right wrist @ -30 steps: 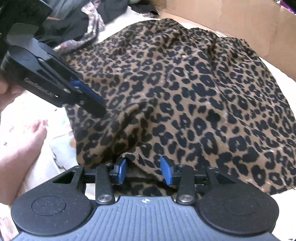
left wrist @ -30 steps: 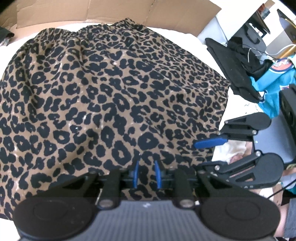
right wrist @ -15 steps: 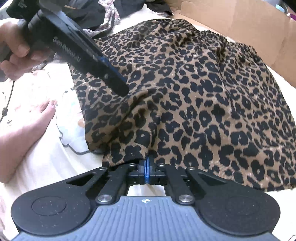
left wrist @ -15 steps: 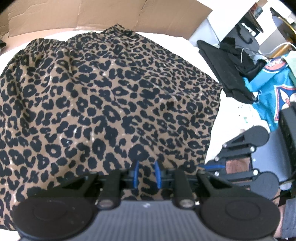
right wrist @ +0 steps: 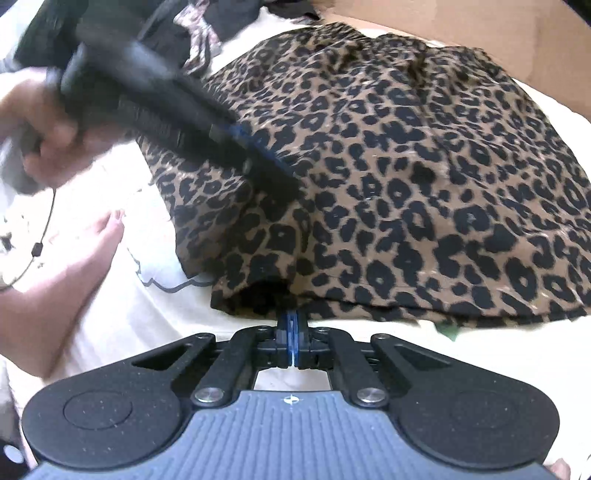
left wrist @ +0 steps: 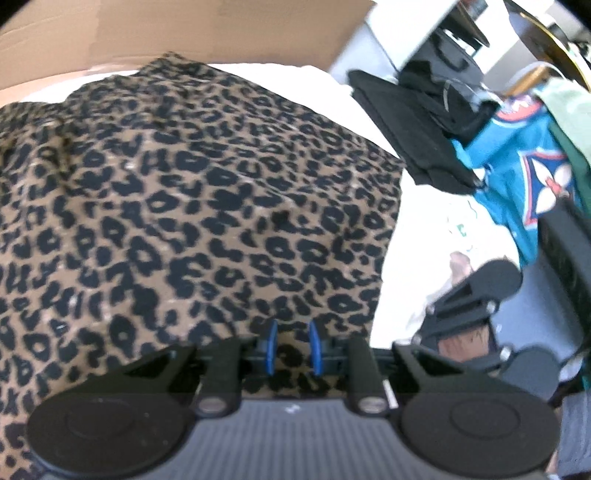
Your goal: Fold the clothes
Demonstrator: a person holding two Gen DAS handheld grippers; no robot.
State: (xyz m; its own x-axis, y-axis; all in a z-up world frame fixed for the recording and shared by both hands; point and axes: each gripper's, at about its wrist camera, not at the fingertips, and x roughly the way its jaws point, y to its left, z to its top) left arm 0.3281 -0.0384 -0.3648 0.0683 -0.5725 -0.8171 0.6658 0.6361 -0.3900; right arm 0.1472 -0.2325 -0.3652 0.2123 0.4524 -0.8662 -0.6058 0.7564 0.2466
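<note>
Right gripper [right wrist: 291, 332] pinched shut on leopard-print skirt [right wrist: 406, 166] hem at 6 o'clock. Left gripper [left wrist: 291, 347] narrow, gripping cloth too – pad contact hidden; its view blurred.

I'm looking at a skirt [left wrist: 192, 206] in tan with black leopard spots — lying on a cream sheet [right wrist: 155, 321]. My tongs are showing black arms and blue pads [left wrist: 272, 343]. Brown cardboard [left wrist: 177, 29] — and a teal jersey [left wrist: 517, 177] beside black clothes [left wrist: 413, 129].

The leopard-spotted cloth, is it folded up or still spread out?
Mostly spread out. The leopard-spotted cloth lies wide across the bed; only its near edge is pinched up.
</note>
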